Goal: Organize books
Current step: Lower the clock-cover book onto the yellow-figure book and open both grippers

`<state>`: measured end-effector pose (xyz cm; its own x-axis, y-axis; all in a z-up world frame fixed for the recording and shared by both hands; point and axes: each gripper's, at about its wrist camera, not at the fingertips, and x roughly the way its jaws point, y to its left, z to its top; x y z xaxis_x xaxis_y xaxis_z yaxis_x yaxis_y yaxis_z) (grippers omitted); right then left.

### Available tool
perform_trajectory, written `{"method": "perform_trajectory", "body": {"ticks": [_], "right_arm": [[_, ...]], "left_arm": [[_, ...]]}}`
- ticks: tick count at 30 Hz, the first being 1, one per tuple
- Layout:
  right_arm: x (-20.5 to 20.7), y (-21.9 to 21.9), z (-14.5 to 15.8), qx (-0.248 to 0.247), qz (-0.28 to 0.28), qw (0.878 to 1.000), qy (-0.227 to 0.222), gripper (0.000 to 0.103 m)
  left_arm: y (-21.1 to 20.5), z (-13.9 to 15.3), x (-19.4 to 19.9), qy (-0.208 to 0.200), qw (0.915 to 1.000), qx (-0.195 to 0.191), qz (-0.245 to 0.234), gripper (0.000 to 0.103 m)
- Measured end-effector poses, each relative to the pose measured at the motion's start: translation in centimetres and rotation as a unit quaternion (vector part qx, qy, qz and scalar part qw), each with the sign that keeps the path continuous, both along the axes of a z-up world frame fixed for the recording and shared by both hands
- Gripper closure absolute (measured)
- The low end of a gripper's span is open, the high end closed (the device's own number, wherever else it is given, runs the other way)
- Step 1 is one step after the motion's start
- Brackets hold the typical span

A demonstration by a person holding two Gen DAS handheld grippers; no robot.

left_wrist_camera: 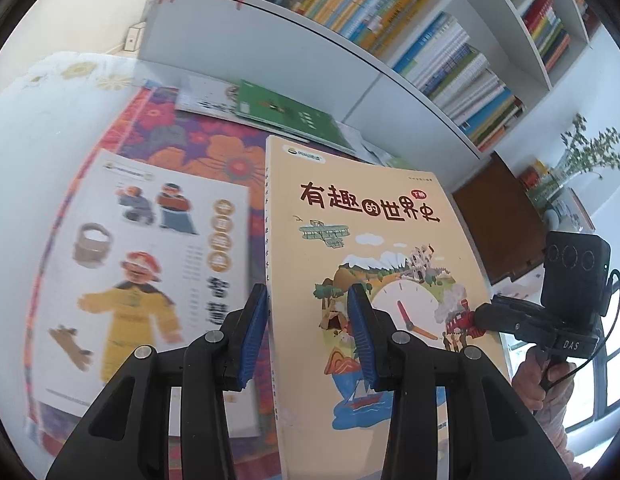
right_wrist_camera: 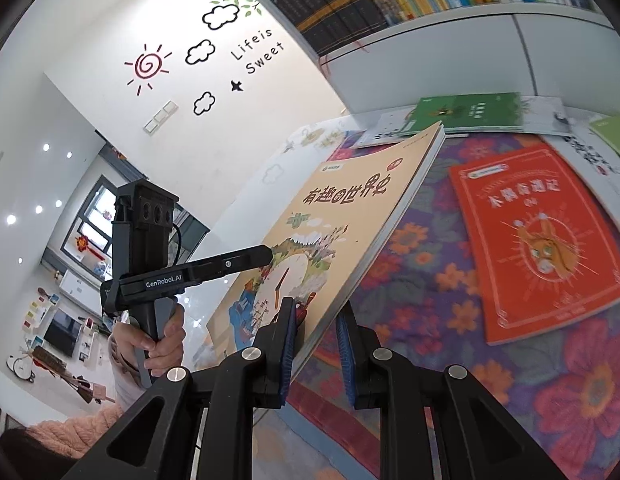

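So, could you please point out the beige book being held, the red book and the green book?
beige book [left_wrist_camera: 374, 216], left wrist view, on its cover title.
red book [right_wrist_camera: 542, 248], right wrist view, cover middle.
green book [right_wrist_camera: 470, 112], right wrist view, cover middle.

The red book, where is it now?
The red book lies flat on the flowered cloth in the right wrist view, right of the lifted beige book.

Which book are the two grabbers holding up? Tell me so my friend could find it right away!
Look below the white bookshelf, over the flowery purple-and-orange cloth where books lie flat. The tan paperback with a clock and a red train on its cover is lifted at a tilt, pinched by the left gripper and right gripper. Its neighbours, like the red book, lie flat.
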<state>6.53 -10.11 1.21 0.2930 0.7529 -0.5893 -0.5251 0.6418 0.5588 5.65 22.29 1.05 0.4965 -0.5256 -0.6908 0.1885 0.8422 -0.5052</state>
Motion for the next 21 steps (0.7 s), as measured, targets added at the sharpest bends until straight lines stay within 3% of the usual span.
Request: {"method": "perform_trajectory", "body": {"ticks": [12, 21], "right_arm": [[2.6, 7.5, -0.9, -0.003, 0.037, 0.999, 0.012, 0.083], [4.4, 12.7, -3.5, -0.003, 0.055, 0.997, 0.045, 0.083]], "left_arm": [[7.3, 0.0, 1.8, -0.003, 0.9996, 0.006, 0.026, 0.067], [12.3, -2.2, 3.0, 0.014, 0.999, 0.005, 0.043, 0.067]]}}
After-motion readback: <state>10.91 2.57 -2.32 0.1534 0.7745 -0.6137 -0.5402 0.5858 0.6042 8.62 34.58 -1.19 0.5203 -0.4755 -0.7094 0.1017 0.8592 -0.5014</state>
